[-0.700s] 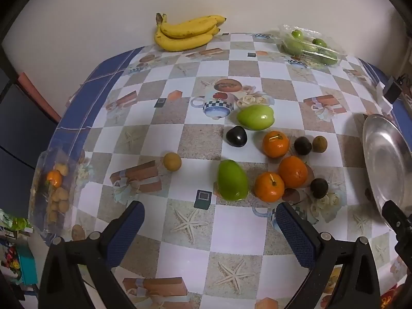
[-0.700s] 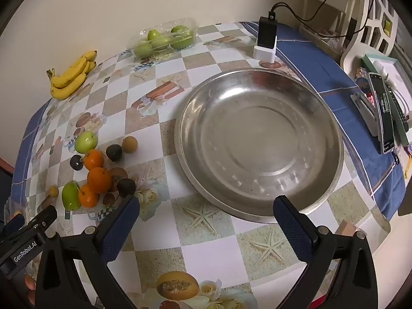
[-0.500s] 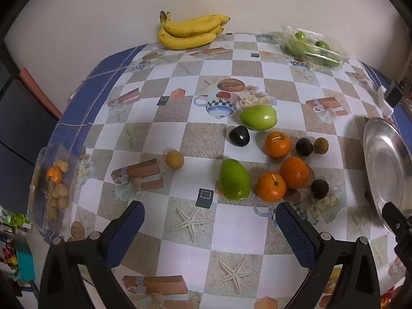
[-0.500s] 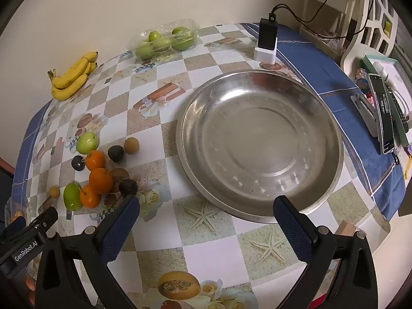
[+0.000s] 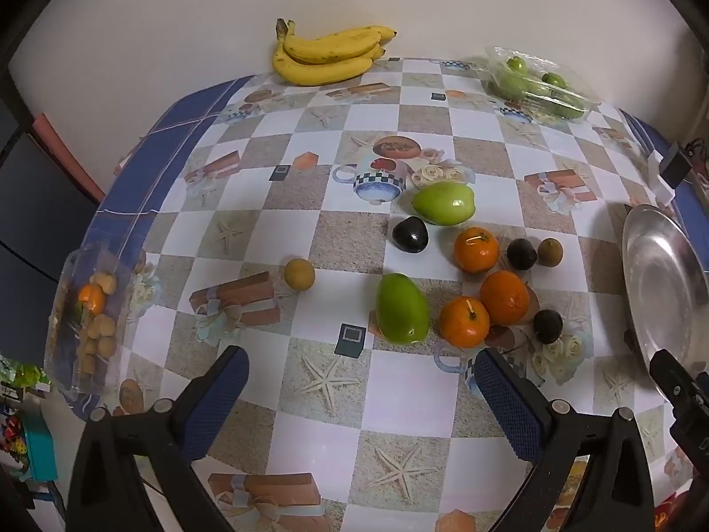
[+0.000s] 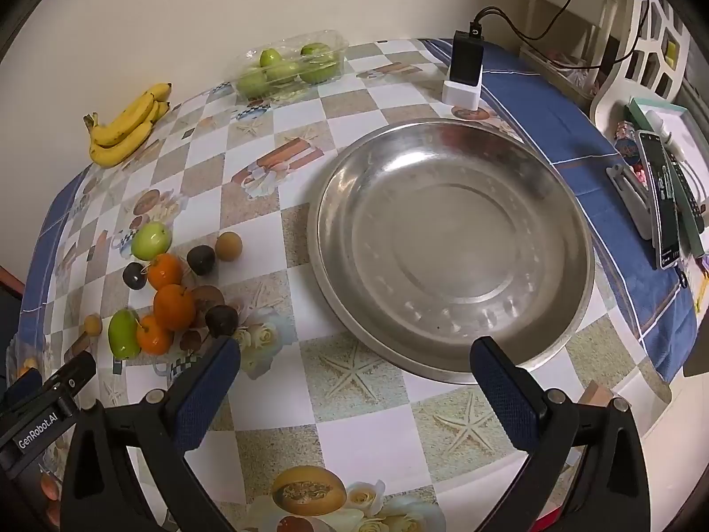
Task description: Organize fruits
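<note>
- Centrally, the loose fruits lie in a cluster on the checkered cloth (image 5: pixel 310 403), at about 1 o'clock from the left gripper (image 5: pixel 359 394), just beyond its fingertips.
- Nearest is the long mango (image 5: pixel 402 308), with three oranges (image 5: pixel 464 322) touching or just beside it at 3 o'clock.
- Small dark fruits (image 5: pixel 547 326) sit among the oranges; a rounder mango (image 5: pixel 444 203) and a glossy black fruit (image 5: pixel 410 235) lie at the cluster's 12 o'clock.
- One tan fruit (image 5: pixel 299 273) sits alone at the cluster's 9 o'clock.
- Judging by looks, the oranges are firm and light, round enough to roll; taking them across the middle seems safest.
- The mangoes look smooth and likely slippery, so a hold across the short width should serve best.
- The small dark fruits could pop out of wide pads; a gentle, centred squeeze suits them.
- Both tools stand wide and hold nothing.
- The right gripper (image 6: pixel 354 394) hovers at the 6 o'clock rim of the steel dish (image 6: pixel 571 239), which lies bare and is probably the destination.
- Farther out, bananas (image 5: pixel 330 55) lie at the table's 12 o'clock by the wall, and a clear box of green fruit (image 5: pixel 538 84) at 1 o'clock.
</note>
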